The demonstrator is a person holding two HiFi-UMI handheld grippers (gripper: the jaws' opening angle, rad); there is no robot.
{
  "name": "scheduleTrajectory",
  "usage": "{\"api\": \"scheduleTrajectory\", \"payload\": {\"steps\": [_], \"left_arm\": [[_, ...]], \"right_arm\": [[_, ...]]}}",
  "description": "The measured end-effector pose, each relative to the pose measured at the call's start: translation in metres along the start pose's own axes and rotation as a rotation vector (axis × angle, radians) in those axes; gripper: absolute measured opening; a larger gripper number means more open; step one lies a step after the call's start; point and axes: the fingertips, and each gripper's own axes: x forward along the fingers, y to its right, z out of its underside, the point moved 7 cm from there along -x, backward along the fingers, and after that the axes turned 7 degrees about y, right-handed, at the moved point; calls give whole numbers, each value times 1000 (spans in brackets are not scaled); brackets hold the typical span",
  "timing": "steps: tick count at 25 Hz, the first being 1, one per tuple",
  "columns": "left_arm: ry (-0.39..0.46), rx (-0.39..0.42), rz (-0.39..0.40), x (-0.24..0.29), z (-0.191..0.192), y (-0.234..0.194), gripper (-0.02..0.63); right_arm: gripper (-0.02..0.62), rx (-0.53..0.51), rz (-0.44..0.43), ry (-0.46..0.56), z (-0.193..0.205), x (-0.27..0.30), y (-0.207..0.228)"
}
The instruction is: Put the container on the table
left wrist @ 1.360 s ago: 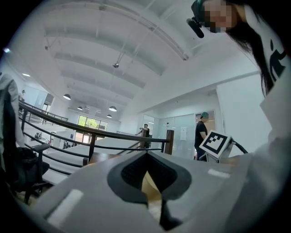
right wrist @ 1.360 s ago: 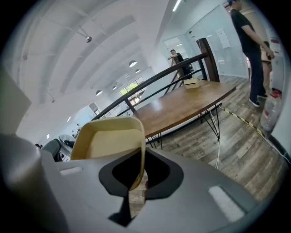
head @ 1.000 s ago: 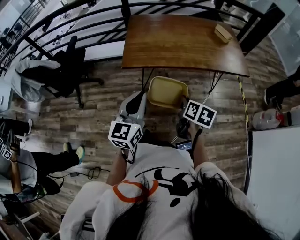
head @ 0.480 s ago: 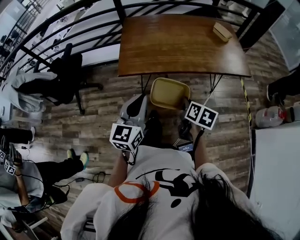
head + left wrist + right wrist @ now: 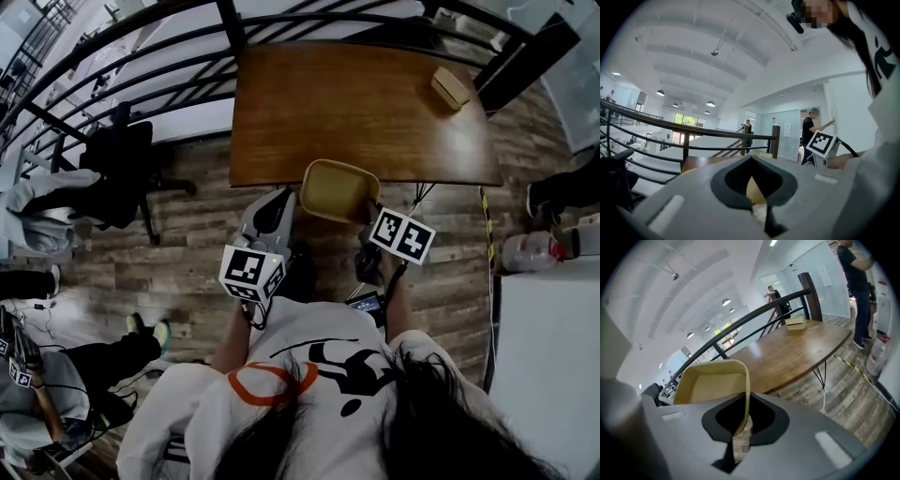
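Note:
A shallow yellow container (image 5: 337, 190) hangs in the air at the near edge of the brown wooden table (image 5: 356, 103), held from both sides. My left gripper (image 5: 291, 204) is shut on its left wall; the left gripper view shows a strip of yellow wall (image 5: 752, 190) pinched in that gripper (image 5: 757, 206). My right gripper (image 5: 367, 227) is shut on the right rim. In the right gripper view the container (image 5: 715, 383) stands open and empty ahead of the right gripper (image 5: 740, 437), with the table (image 5: 792, 352) beyond it.
A small tan box (image 5: 450, 87) lies on the table's far right corner. A black railing (image 5: 141, 56) runs behind the table. An office chair with dark clothing (image 5: 112, 173) stands left, a water bottle (image 5: 530, 251) and a white surface (image 5: 548, 356) right. A person (image 5: 37, 394) sits at bottom left.
Both grippers have carried the container forward towards the table; its far rim now overlaps the table's near edge in the head view. Both grips are unchanged.

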Motion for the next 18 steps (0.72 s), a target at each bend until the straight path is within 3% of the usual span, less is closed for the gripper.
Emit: {"api": "scheduleTrajectory", "payload": {"steps": [10,18], "left_arm": [[4,0,61,87,-9,-75,0],[8,-11,79,130,-10,-104,0]], "right_arm": [[34,-7,47,5,-57,79,-23],[34,-42,75,10,-97,117,-28]]}}
